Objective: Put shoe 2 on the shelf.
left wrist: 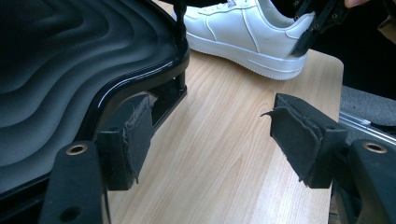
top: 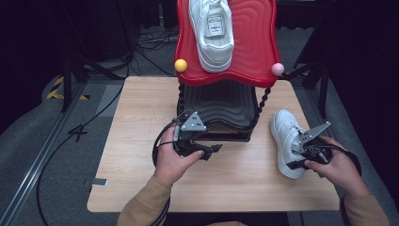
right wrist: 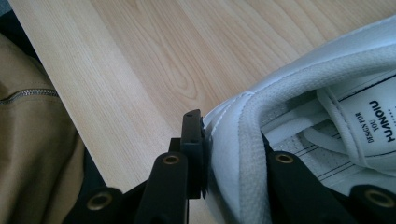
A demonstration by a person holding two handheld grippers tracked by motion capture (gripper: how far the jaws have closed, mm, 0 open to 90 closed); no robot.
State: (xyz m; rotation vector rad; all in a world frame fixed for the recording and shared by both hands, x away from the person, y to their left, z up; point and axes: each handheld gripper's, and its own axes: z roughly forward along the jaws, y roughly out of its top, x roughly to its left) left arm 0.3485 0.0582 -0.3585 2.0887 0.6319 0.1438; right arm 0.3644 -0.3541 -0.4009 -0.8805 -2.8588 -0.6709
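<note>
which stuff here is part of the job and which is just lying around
In the job:
- white shoe on the table, its heel collar clamped by the right gripper
- two-tier rack: red top shelf, black lower shelf
- second white shoe, on the red shelf
- left gripper, open by the rack

Lying about:
- floor cables
- metal floor rail

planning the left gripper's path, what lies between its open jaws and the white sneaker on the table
Bare light wooden tabletop between the left gripper and white sneaker, seen in the left gripper view.
</note>
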